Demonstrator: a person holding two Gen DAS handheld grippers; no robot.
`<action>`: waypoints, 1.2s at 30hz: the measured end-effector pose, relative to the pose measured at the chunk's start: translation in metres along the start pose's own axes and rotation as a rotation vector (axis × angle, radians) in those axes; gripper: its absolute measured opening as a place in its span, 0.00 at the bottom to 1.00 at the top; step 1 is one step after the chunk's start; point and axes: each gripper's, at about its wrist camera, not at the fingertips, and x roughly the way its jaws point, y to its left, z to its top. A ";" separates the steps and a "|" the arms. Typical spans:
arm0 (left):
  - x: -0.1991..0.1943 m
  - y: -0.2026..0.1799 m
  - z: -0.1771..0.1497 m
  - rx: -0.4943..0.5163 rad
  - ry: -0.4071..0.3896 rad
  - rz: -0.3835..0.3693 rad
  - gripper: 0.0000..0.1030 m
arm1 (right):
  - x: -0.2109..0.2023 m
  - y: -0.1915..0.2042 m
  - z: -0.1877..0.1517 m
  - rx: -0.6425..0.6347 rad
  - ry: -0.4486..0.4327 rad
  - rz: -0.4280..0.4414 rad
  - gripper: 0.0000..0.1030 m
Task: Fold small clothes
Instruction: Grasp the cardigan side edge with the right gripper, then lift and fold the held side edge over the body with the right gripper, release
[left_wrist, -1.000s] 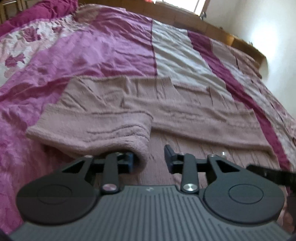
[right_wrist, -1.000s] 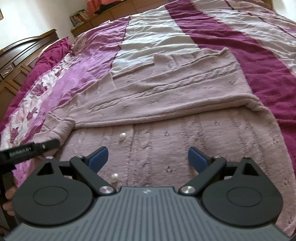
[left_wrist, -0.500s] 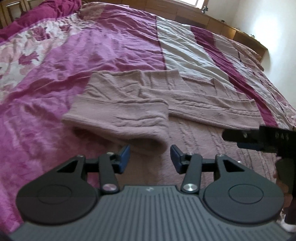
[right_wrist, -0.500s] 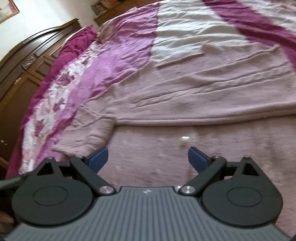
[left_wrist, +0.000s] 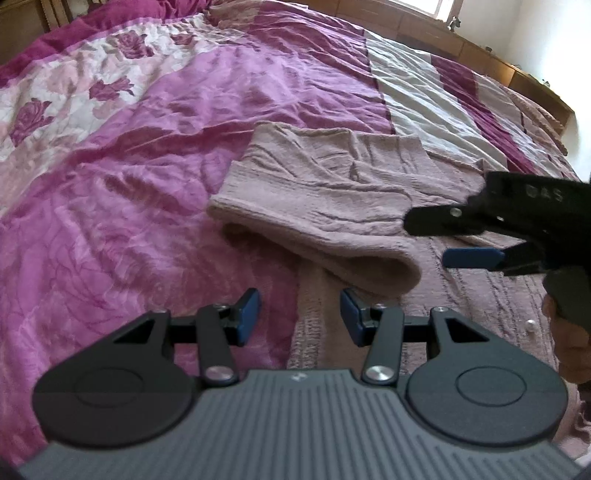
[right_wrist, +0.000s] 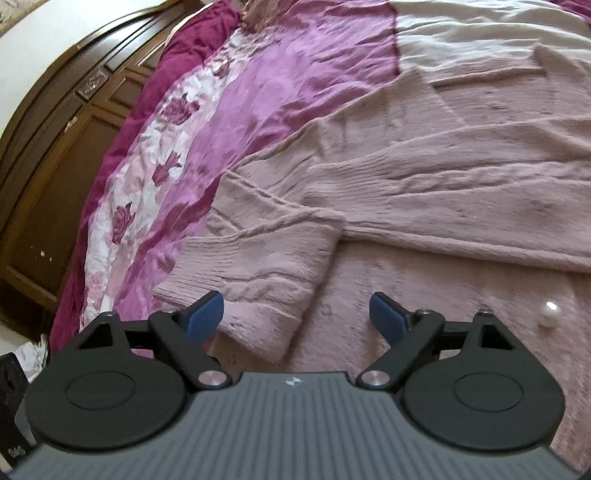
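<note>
pink knit cardigan (right_wrist: 424, 206) is lying flat on the bed (left_wrist: 147, 192), sleeve (left_wrist: 325, 225) already folded across the body to narrow it. left gripper (left_wrist: 298, 315) is hovering jaws apart, empty. right gripper (right_wrist: 297, 314) jaws are closing over the cuff, not gripping yet. no containers showing.

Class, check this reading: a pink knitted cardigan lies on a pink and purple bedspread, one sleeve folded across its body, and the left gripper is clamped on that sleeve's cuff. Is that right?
Not quite. The left gripper holds nothing: the left wrist view shows its jaws apart and short of the cuff. The rest stands: the cardigan lies on the bedspread with one sleeve folded across its body.
</note>
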 end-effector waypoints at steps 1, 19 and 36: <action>0.001 0.001 0.000 -0.002 0.002 0.000 0.48 | 0.005 0.002 0.002 0.002 0.007 -0.005 0.82; 0.028 -0.011 0.016 0.042 -0.047 0.074 0.48 | -0.025 0.056 0.081 -0.197 -0.124 -0.017 0.09; 0.063 -0.021 0.030 0.087 -0.058 0.151 0.53 | -0.078 0.009 0.108 -0.238 -0.259 -0.165 0.09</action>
